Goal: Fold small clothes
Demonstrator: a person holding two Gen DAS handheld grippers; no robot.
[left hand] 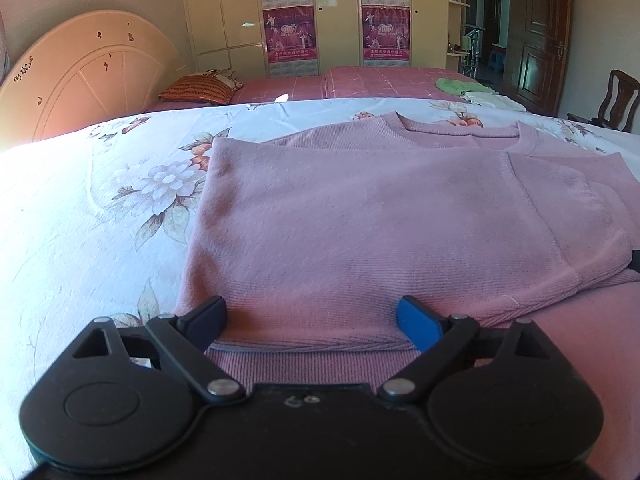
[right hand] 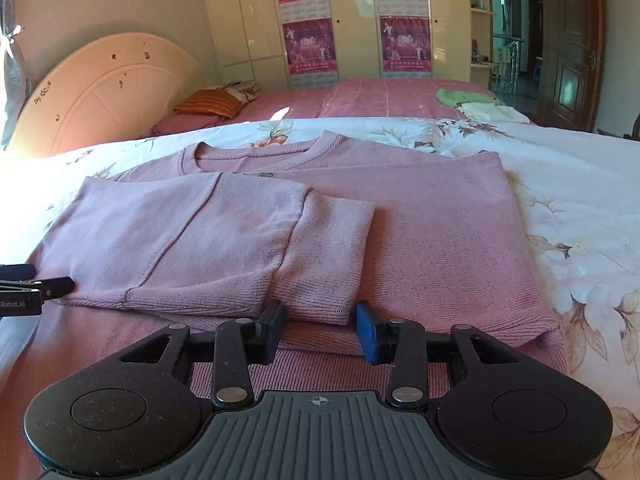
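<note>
My left claw [left hand: 312, 320] gapes over the ribbed pink sweater [left hand: 360, 220]. My right claw [right hand: 320, 326] stands half apart, gripping nothing, its folded cuff [right hand: 328, 264] just ahead.

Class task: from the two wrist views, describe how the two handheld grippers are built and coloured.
Both the left gripper and the right gripper are black, with linkage arms on silver pivot pins and round discs at the base. Each has one black finger pad and one blue. The right gripper's base is ribbed grey with a small crosshair mark.
</note>
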